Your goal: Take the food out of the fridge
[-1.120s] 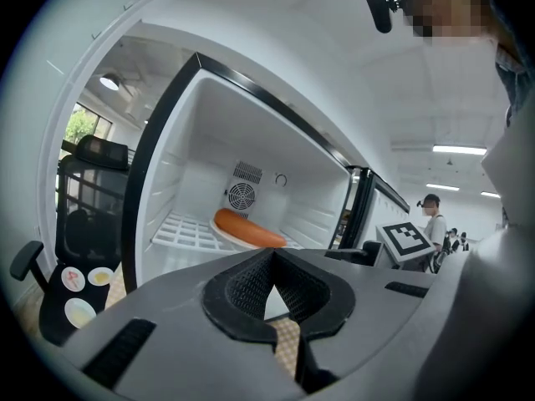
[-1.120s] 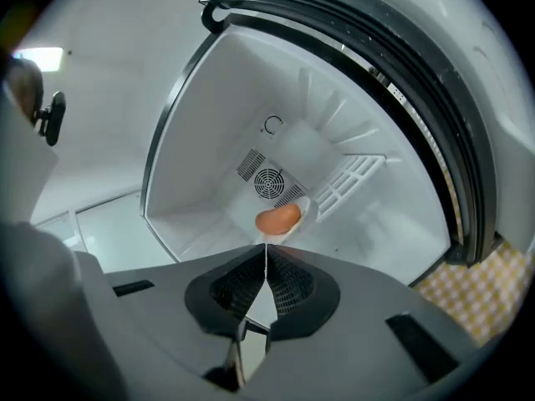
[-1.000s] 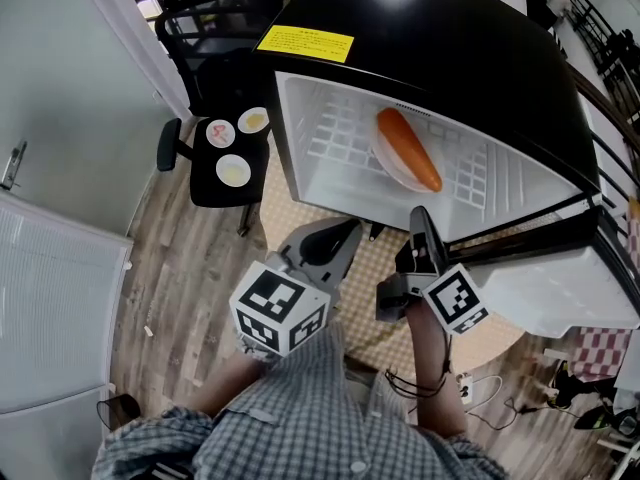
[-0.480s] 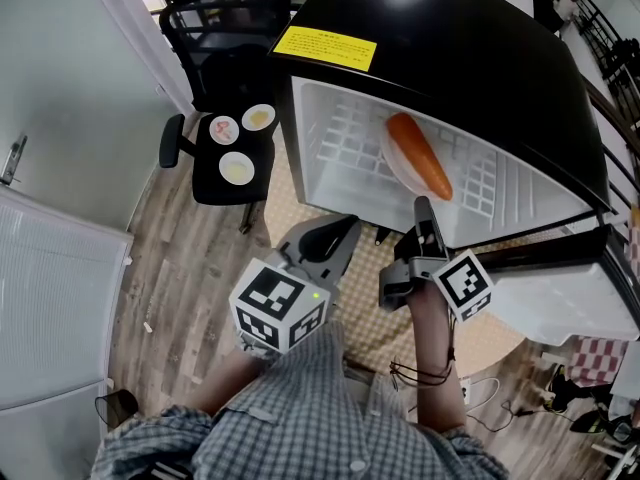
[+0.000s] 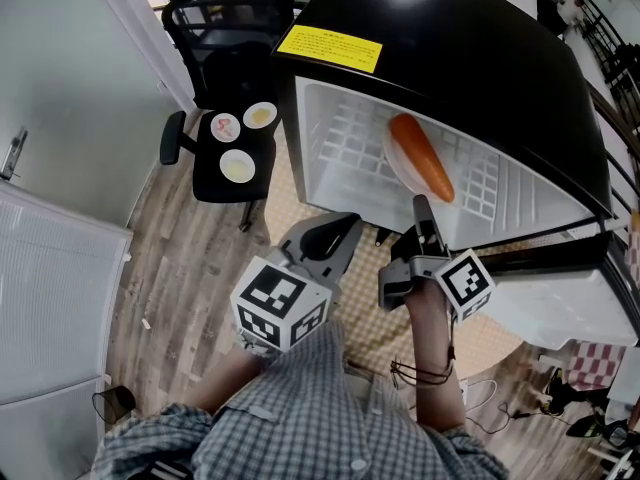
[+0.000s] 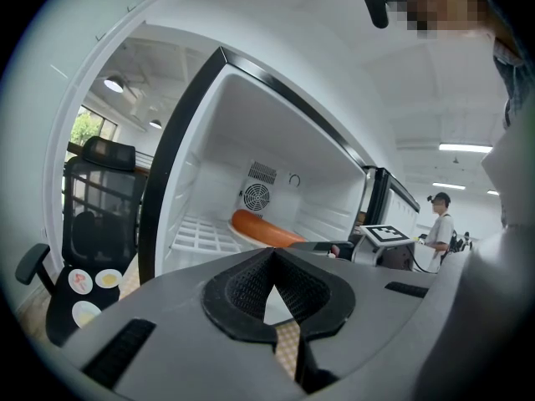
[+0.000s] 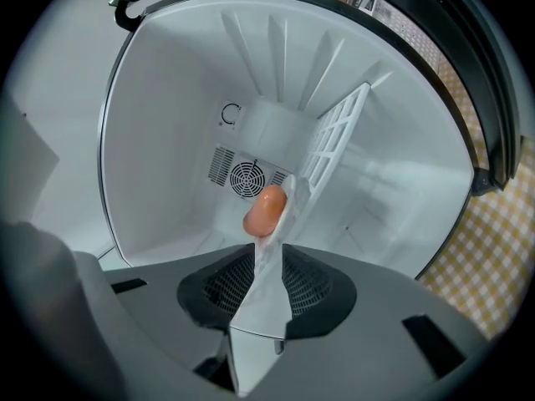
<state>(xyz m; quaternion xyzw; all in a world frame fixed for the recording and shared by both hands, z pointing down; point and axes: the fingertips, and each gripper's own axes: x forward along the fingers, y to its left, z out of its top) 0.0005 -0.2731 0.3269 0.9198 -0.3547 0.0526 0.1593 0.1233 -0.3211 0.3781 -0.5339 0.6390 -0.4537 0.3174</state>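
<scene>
The open fridge [image 5: 470, 48] fills the upper right of the head view. Its food, a long orange sausage [image 5: 420, 156], lies on a white plate [image 5: 392, 165] on the wire shelf [image 5: 340, 140] inside. Your right gripper [image 5: 421, 208] is just below it at the fridge mouth, and your left gripper [image 5: 347, 228] is at lower centre. Both have their jaws pressed together, holding nothing.

Fridge [image 5: 450, 58] front stands wide open and the wire shelf [image 5: 335, 143] has room on its left. The plate [image 5: 393, 163] with orange food [image 5: 420, 156] fills mid-shelf. The door [image 5: 560, 298] walls off the right, and an office chair [image 5: 222, 38] crowds the left.
</scene>
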